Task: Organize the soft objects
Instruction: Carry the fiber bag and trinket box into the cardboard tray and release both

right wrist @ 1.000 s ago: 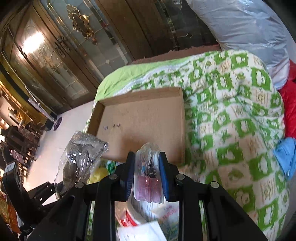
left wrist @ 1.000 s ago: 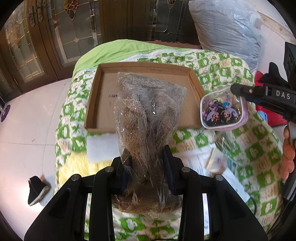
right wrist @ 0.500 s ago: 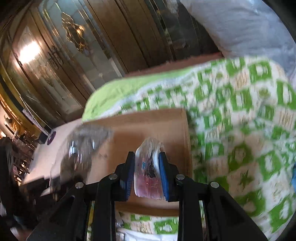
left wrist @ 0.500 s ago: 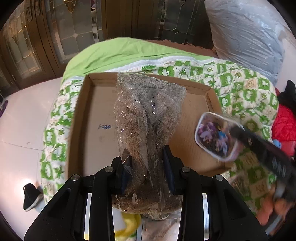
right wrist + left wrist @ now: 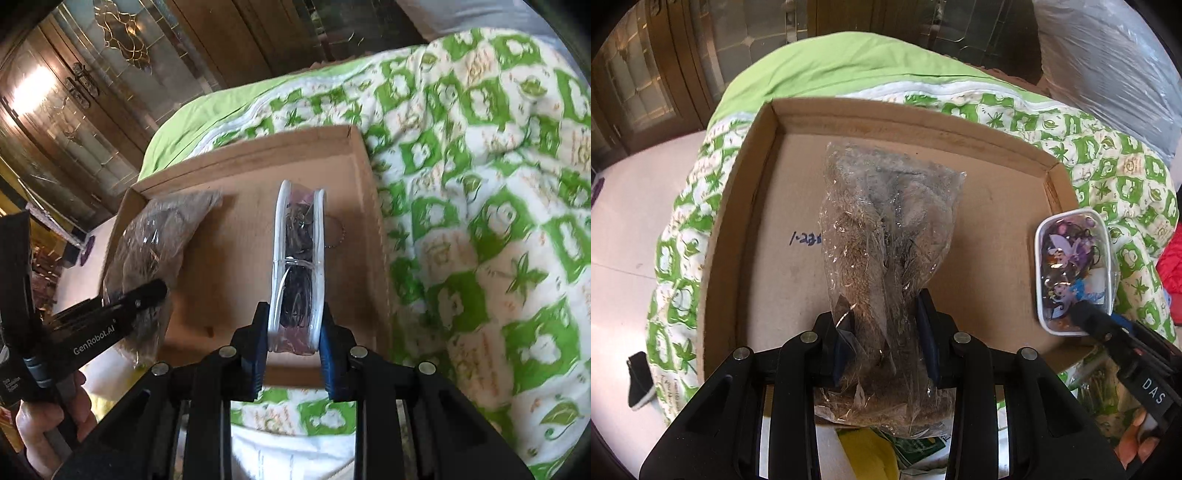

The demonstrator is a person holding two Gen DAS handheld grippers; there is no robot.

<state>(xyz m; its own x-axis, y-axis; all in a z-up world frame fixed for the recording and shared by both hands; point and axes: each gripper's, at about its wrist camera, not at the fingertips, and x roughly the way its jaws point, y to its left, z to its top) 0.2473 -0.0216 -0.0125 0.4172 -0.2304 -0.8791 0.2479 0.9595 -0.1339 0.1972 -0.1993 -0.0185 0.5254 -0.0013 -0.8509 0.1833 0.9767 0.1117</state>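
We are at the placing step: both loads hang over the cardboard tray [image 5: 768,236], and neither has been set down yet.

The quilt [image 5: 480,206], green and white, lies under the tray and spreads out ahead of both pairs of tongs and to the right of the right pair. The tray sits on it, directly ahead of and below both tools.

The left tongs [image 5: 884,332] are closed most of the way on the lower part of the bag of brown plush [image 5: 886,236]. The pads pinch the clear wrap from both sides, and the bag stands up ahead of the fingers, over the middle of the tray. Whether its bottom touches the cardboard we cannot tell.

The right tongs [image 5: 295,332] are likewise nearly closed, gripping the near end of the clear pouch [image 5: 297,258] (white-edged, with dark small items inside). The pouch stands on edge ahead of the fingers, over the right part of the tray, near its right wall. A short bead chain hangs from its far side.

We judge the next move as follows:

1. Lower each load until it rests on the tray floor.
2. Keep the bag to the left of the pouch, apart from it.
3. Open each pair only once its load is supported.

The plush will slump when freed, and the pouch will likely tip flat.
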